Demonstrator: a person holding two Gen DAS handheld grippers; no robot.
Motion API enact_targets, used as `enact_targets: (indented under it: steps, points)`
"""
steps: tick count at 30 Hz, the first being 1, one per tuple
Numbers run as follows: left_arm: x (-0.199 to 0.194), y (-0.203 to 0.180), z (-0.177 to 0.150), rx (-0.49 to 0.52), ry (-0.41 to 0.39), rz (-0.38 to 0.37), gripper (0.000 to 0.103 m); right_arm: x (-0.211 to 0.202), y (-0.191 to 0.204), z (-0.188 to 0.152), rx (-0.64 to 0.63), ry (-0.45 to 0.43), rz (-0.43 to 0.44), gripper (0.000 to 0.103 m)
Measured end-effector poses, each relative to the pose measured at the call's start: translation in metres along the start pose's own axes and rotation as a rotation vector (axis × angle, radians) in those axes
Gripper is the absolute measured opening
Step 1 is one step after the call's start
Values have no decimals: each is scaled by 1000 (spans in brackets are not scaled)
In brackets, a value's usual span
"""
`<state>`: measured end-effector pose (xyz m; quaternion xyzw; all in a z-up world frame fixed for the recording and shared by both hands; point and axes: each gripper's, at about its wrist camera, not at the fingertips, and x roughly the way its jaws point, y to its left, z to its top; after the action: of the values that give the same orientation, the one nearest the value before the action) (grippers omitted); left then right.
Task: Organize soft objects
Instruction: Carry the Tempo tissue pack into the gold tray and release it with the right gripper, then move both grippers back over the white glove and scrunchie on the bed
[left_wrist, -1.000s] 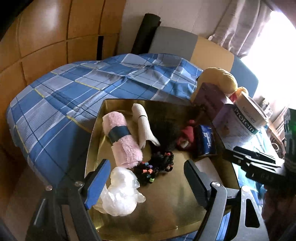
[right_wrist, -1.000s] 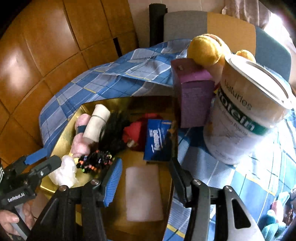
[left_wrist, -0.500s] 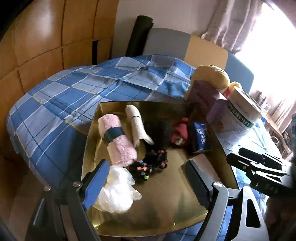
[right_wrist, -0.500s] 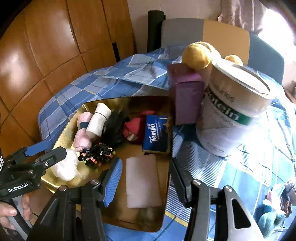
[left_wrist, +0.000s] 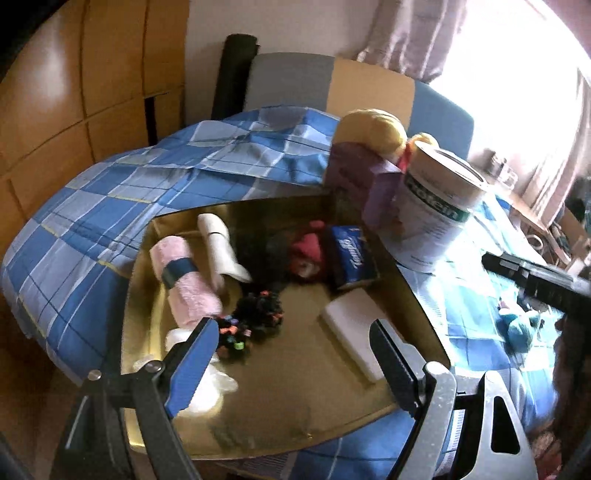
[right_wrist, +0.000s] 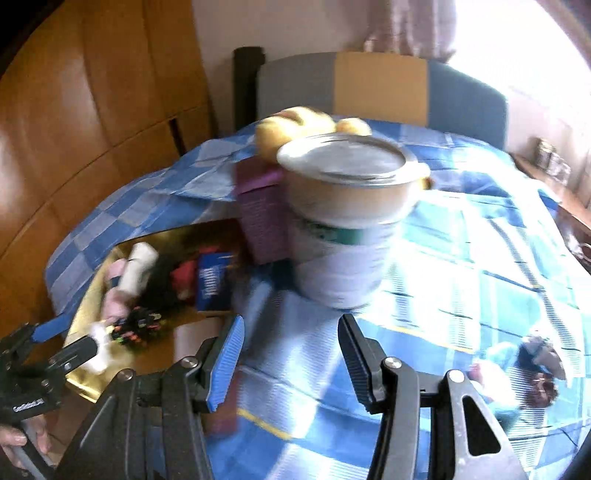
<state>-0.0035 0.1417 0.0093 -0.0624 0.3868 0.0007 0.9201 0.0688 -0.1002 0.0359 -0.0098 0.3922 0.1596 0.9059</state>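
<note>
A gold tray (left_wrist: 295, 417) on the blue checked cloth holds a rolled pink towel (left_wrist: 186, 280), a white roll (left_wrist: 218, 247), a black hair-tie bundle (left_wrist: 255, 317), a red soft toy (left_wrist: 308, 251), a blue tissue pack (left_wrist: 351, 254), a white sponge (left_wrist: 354, 328) and a white plastic wad (left_wrist: 207, 391). My left gripper (left_wrist: 291, 358) is open and empty above the tray's near side. My right gripper (right_wrist: 291, 362) is open and empty over the cloth, right of the tray (right_wrist: 85, 314). Small soft toys (right_wrist: 532, 358) lie at the right.
A protein can (right_wrist: 347, 221), a purple box (right_wrist: 262, 218) and a yellow plush (right_wrist: 295, 125) stand behind the tray. A chair back (right_wrist: 380, 85) is beyond the table. Wooden panels (right_wrist: 92, 110) line the left.
Both grippers pulled back from the tray. The right gripper swung right, from over the white sponge to over the cloth near the can. Both stayed open.
</note>
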Motion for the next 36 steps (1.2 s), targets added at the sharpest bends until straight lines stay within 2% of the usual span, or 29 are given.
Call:
enact_targets:
  steps: [4, 11, 17, 22, 23, 25, 26, 28, 30, 36]
  points:
    - [1, -16, -1, 42, 12, -9, 84, -11, -34, 2, 40, -23, -61, 53]
    - [-1, -33, -4, 85, 10, -39, 84, -40, -113, 4, 131, -68, -228, 53]
    - [0, -47, -7, 125, 24, -67, 84, -63, -222, -10, 374, -126, -435, 53]
    - [-1, -66, -9, 180, 30, -100, 84, -58, -294, -51, 622, -106, -547, 54]
    - [-1, -69, -9, 187, 34, -106, 84, -56, -312, -65, 723, -76, -542, 54]
    - [1, -75, -10, 198, 44, -112, 84, -60, -335, -83, 898, -95, -456, 53]
    - [3, -79, -10, 206, 52, -118, 84, -60, -340, -89, 938, -97, -453, 53]
    - [6, -85, -12, 216, 63, -128, 84, -60, -346, -96, 988, -85, -441, 54]
    - [9, -92, -13, 229, 78, -137, 84, -59, -352, -105, 1056, -97, -366, 54]
    - [16, -118, -16, 289, 105, -171, 84, -61, -354, -114, 1128, -117, -312, 54]
